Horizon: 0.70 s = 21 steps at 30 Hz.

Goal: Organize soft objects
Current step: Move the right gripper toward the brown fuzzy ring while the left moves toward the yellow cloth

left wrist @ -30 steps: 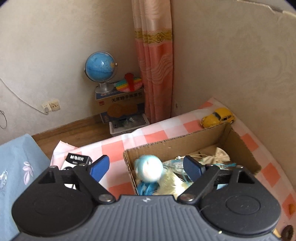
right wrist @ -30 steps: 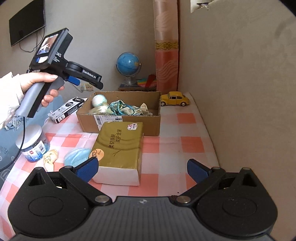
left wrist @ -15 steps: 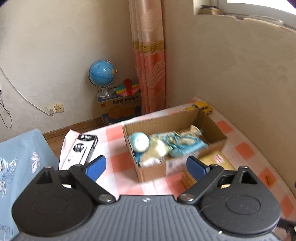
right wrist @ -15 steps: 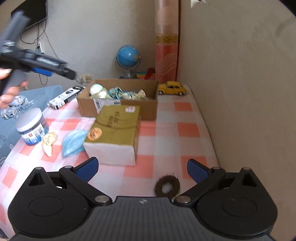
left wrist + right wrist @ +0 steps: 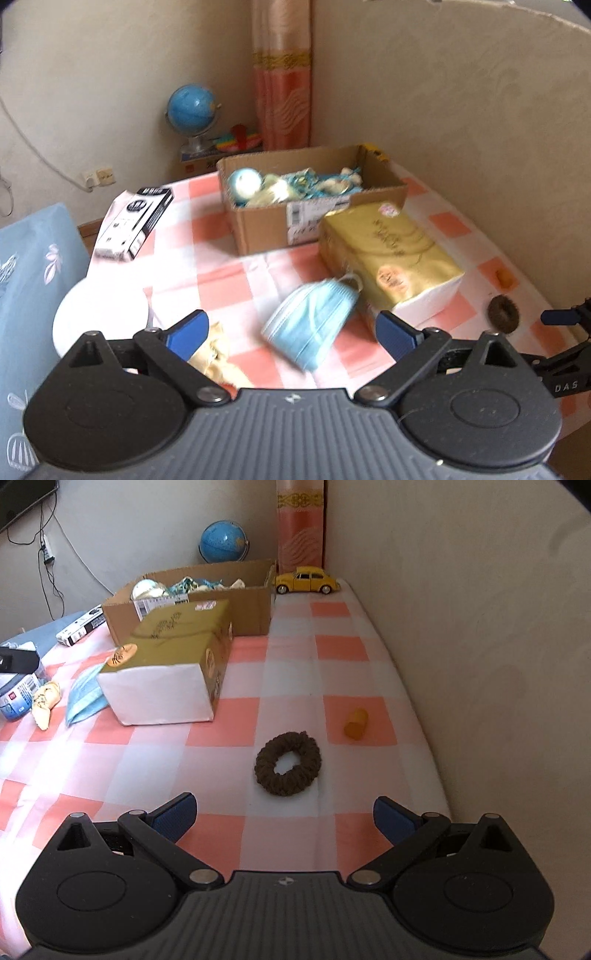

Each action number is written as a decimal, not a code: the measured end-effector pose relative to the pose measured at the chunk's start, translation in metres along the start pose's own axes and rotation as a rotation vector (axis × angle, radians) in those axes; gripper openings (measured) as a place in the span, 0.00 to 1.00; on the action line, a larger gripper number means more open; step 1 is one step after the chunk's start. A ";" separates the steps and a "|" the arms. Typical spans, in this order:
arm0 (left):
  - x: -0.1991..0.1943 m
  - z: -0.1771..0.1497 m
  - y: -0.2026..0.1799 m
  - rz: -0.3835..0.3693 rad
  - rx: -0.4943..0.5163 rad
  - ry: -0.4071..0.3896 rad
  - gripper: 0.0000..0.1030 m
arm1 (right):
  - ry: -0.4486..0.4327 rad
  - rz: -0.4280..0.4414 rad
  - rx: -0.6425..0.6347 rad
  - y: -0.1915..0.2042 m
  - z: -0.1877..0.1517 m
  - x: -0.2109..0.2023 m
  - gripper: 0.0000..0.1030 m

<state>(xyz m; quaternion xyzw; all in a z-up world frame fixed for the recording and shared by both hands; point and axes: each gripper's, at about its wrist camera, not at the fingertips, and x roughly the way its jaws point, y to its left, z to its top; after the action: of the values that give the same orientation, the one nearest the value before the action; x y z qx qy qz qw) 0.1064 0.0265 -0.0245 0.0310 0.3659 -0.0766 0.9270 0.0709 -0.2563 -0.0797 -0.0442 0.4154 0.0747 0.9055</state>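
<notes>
We have pulled our left gripper (image 5: 290,328) back from the cardboard box (image 5: 310,221); jaws wide and empty, it now faces the face mask (image 5: 314,317) nearer us, probably next.

- Left view smeared by motion blur; mask (image 5: 314,325) edges soft, print on gold pack (image 5: 391,254) unreadable
- Box (image 5: 258,229) contents blurred into a pale blue-and-cream heap, items not separable
- Jar (image 5: 14,701) cut by left edge, top hidden behind a black device (image 5: 18,661)
- Cream pouch (image 5: 214,354) partly behind left finger (image 5: 184,328)
- Small orange lump (image 5: 355,723) too small to identify
</notes>
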 end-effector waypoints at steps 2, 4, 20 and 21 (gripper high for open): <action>0.004 -0.005 0.002 0.007 -0.009 0.017 0.94 | 0.010 -0.007 -0.009 0.002 0.000 0.007 1.00; 0.006 -0.010 0.006 0.014 -0.013 0.026 0.94 | 0.018 -0.010 -0.024 0.005 0.002 0.012 1.00; 0.048 -0.042 0.039 0.065 -0.127 0.101 0.94 | 0.029 -0.009 -0.057 0.017 0.014 0.027 1.00; 0.050 -0.044 0.041 0.062 -0.138 0.098 0.94 | 0.025 -0.010 -0.056 0.017 0.014 0.027 1.00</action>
<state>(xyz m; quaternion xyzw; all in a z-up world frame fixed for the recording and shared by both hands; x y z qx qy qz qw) 0.1201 0.0659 -0.0909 -0.0182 0.4143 -0.0207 0.9097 0.0959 -0.2350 -0.0915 -0.0726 0.4244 0.0815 0.8989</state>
